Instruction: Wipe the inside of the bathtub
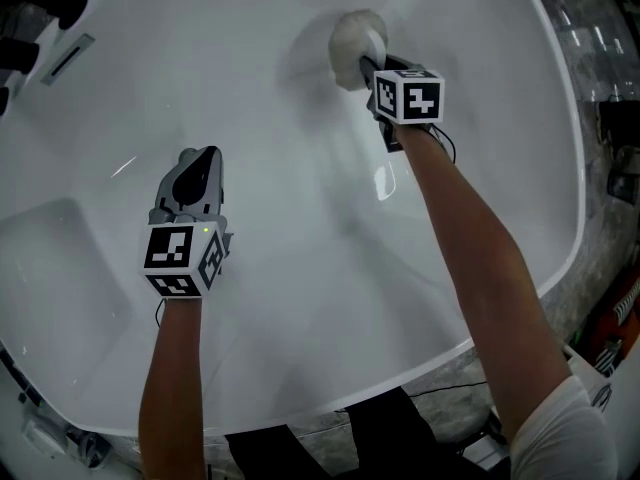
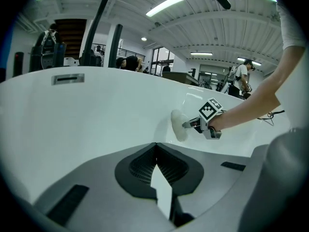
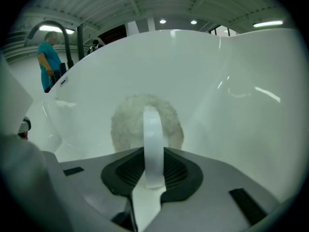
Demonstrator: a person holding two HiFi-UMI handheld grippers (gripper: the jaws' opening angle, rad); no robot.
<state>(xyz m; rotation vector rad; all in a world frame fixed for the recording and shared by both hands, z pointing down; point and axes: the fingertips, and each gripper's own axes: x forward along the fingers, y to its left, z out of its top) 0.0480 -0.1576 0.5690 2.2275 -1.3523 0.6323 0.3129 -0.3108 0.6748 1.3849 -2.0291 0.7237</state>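
The white bathtub [image 1: 480,168] fills the head view. A round fluffy white scrubbing pad [image 1: 352,40] presses against the tub's far inner wall. My right gripper [image 1: 372,65] is shut on the pad's white strap handle [image 3: 153,139], and the pad [image 3: 124,124] shows behind that handle in the right gripper view. My left gripper [image 1: 200,163] hovers over the tub's left inner slope, shut with nothing in it. From the left gripper view, the pad [image 2: 178,124] and the right gripper [image 2: 189,124] are seen against the wall, beyond the left gripper [image 2: 155,148].
An overflow slot [image 1: 68,58] sits on the tub's upper left wall, with dark tap fittings [image 1: 45,8] beyond it. The near rim [image 1: 400,378] runs below my arms. Stone floor [image 1: 605,178] lies to the right. People [image 3: 48,64] stand in the background.
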